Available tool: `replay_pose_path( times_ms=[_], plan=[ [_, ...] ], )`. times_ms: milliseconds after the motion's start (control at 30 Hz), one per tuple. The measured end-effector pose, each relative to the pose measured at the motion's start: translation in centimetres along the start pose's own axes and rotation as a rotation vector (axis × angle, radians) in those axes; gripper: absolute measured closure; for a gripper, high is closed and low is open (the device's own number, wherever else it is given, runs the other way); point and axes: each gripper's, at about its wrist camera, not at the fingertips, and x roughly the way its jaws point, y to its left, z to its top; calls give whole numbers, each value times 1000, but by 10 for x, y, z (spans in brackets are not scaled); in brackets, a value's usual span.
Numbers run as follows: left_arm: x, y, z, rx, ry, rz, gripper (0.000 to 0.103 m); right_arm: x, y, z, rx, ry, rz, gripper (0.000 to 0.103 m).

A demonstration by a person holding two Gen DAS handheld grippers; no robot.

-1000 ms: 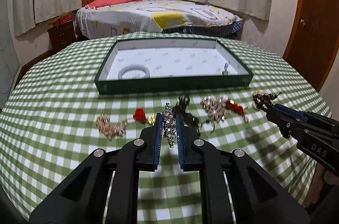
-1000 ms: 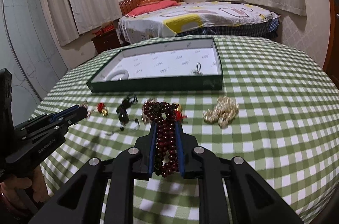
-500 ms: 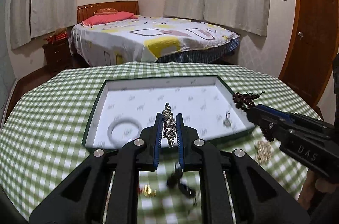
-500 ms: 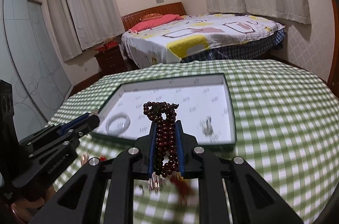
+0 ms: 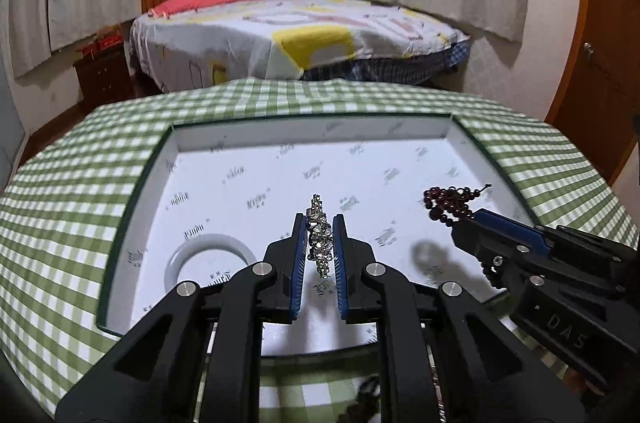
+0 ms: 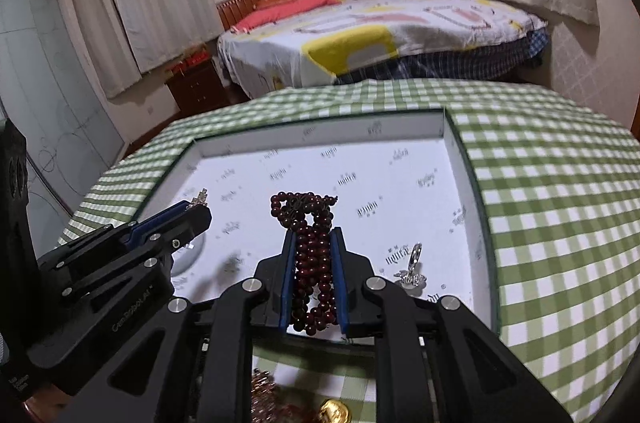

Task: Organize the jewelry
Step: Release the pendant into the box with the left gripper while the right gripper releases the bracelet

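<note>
Tray [image 5: 132,207], white-lined with dark green rim, sits on a green-checked table [image 5: 60,183]. Left gripper [image 5: 320,255] hangs over the tray's near middle, jaws nearly closed, pinching a rhinestone bracelet [image 5: 319,235] that stands on edge between the blue pads. Right gripper [image 6: 314,263] hangs over the tray's near side too, to the right of the left gripper, jaws narrow and clamped on a bunch of dark red beads [image 6: 308,223]; a loop of them sticks out past the fingertips, the rest hangs behind the pads. Both pieces are above the tray floor, not touching it. Inside the tray: a white bangle [image 5: 210,255] at the near left, partly hidden by the left gripper, and a silver ring [image 6: 414,263] at the near right, standing on edge. In front of the tray, on the cloth, a gold-toned piece [image 6: 334,413] and a pinkish chain cluster [image 6: 264,395] lie under the right gripper, blurred. Bed [image 5: 300,35] stands beyond the table.
</note>
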Motion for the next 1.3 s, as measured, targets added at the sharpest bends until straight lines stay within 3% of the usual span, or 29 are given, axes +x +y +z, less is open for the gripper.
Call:
replay_pose_path(
  times_ms=[600, 1300],
  plan=[
    [39, 8, -4, -39, 158, -6, 90, 24, -9, 1, 7, 78, -47, 85],
    [39, 7, -3, -48, 156, -4, 86, 28, -7, 2, -3, 89, -54, 77]
  ],
)
